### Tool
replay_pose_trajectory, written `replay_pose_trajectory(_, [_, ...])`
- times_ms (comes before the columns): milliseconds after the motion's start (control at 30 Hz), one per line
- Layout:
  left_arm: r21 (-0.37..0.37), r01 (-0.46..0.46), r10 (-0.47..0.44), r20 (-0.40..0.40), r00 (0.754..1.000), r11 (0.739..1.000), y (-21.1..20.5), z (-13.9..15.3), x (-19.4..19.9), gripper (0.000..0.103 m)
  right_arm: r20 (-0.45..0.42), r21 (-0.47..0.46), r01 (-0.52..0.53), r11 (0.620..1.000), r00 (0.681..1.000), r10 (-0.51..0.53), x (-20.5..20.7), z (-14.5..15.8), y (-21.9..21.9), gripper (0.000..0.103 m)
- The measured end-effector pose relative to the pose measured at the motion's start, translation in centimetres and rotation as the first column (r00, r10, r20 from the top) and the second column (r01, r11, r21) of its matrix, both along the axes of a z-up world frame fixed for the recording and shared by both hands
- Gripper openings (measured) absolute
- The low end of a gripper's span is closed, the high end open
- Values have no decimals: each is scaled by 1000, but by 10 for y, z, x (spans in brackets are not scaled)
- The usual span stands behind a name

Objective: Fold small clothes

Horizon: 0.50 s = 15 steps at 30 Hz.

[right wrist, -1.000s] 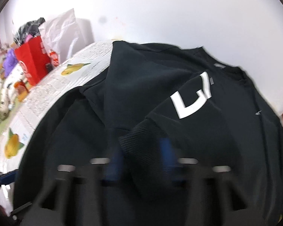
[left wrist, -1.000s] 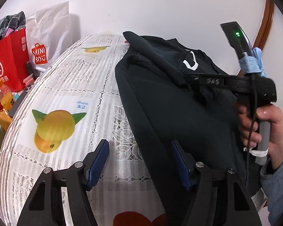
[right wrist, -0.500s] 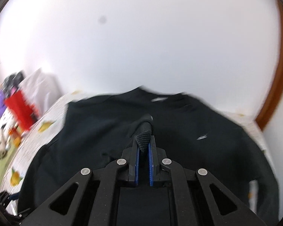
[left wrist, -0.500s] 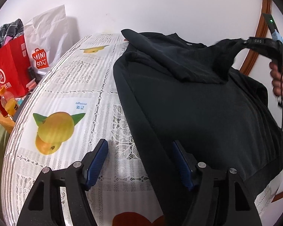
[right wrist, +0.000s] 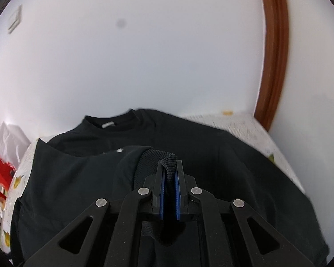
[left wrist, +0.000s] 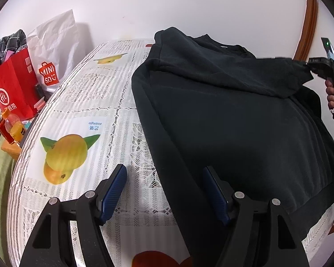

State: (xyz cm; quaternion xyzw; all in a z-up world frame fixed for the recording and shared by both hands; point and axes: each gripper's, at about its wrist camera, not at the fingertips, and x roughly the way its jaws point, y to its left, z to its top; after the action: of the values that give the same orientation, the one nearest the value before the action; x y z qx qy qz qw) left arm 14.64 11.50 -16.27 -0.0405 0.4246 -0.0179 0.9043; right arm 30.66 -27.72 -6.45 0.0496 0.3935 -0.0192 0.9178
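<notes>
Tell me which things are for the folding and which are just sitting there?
For the folding:
- black sweatshirt
- its ribbed cuff, pinched in the right gripper
- left gripper, jaws open
- table

Just sitting there:
- red bag
- white bag
- juice bottle

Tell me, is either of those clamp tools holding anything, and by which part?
The right gripper pinches the black sweatshirt by its ribbed sleeve cuff. The left gripper holds nothing; its jaws stand apart.
</notes>
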Motion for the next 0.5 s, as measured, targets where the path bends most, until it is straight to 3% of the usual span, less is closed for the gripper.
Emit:
replay_pose_trajectory(133, [1, 0, 0, 0, 1000, 1000, 0, 0, 0, 68, -71, -58, -4, 998, 997, 0, 7, -21, -4, 16])
replay_pose_trajectory(200, [-5, 0, 0, 1, 1000, 1000, 0, 0, 0, 68, -86, -78, 17, 997, 996, -23, 2, -25, -9, 32])
replay_pose_trajectory(233, [-10, 0, 0, 2, 1000, 1000, 0, 0, -1, 68, -84, -78, 31, 997, 996, -37, -3, -25, -14, 36])
replay_pose_trajectory(367, [-33, 0, 1, 11, 1000, 999, 5, 2, -2, 70, -101, -95, 33, 995, 994, -42, -35, -23, -22, 44])
replay_pose_trajectory(500, [15, -5, 5, 1, 1000, 1000, 3, 3, -10, 70, -123, -164, 14, 986, 992, -35, -85, -27, -24, 58])
